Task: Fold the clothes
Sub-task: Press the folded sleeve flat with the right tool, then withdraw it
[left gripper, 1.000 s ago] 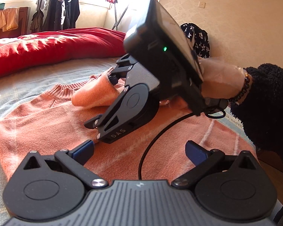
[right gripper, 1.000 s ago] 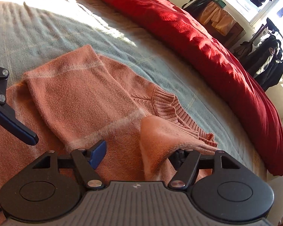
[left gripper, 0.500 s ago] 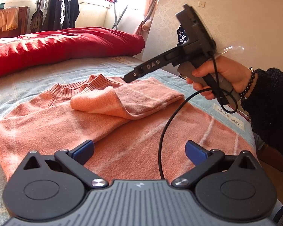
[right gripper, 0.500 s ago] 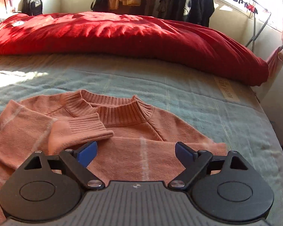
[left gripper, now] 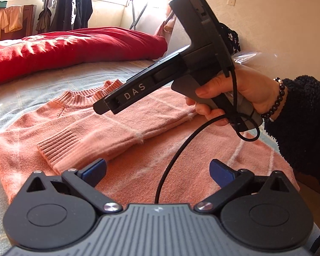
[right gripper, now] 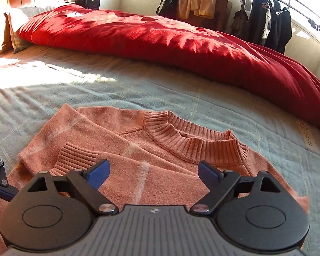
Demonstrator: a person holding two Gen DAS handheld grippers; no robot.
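At 12 o'clock under both spread, empty grippers (left (left gripper: 157, 167), right (right gripper: 153, 173)), the sweater's (right gripper: 181, 170) folded sleeve (left gripper: 108, 136) runs 9-to-3; left nearer its cuff (left gripper: 57, 145).

The bed (right gripper: 138, 89), covered in a pale blue-green blanket, carries a salmon-pink sweater (right gripper: 151, 160) lying flat near its edge and a red duvet (right gripper: 181, 44) bunched along the far side.
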